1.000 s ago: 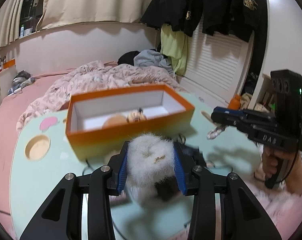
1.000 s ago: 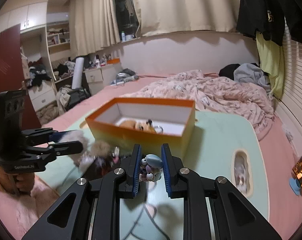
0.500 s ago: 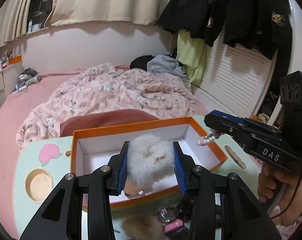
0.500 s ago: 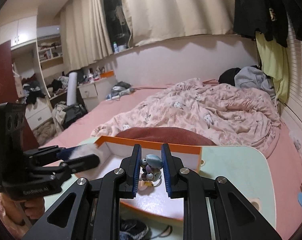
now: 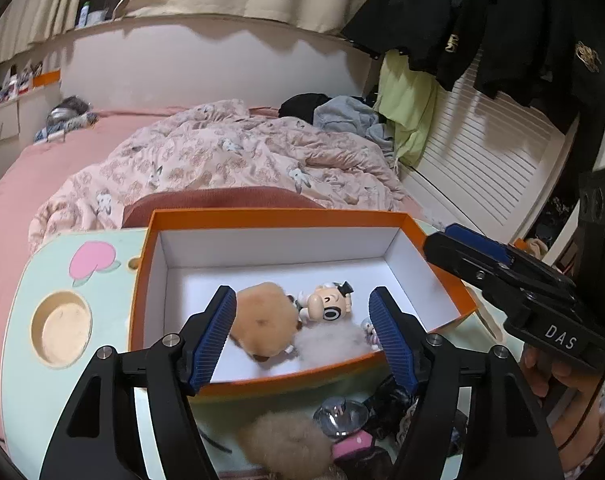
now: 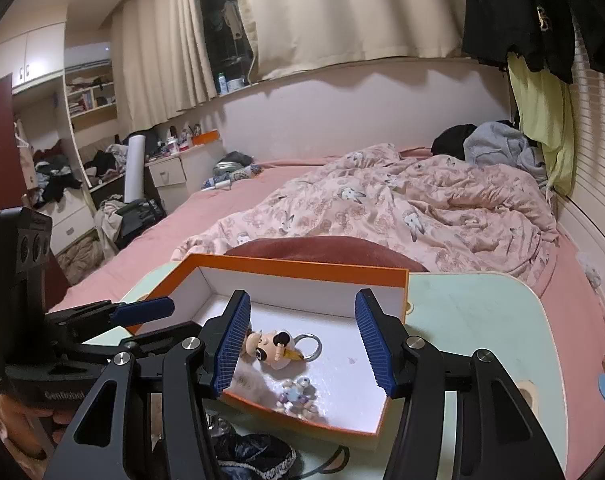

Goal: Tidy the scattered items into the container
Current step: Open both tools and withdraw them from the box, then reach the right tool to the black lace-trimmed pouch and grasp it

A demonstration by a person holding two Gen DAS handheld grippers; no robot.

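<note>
One orange box (image 5: 342, 216) holding four items, left tool (image 5: 302, 330) spread, right tool (image 6: 302, 340) spread, both empty

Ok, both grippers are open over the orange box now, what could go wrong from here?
1. The white fluffy pompom and small bead charm lie close to the near wall of the orange cardboard box; a knock on that wall might tip them out.
2. The open left gripper and right gripper hover close together and could collide when pulling back.
3. The tan fluffy pompom and dark fabric items crowd the table, inviting a snag.
</note>
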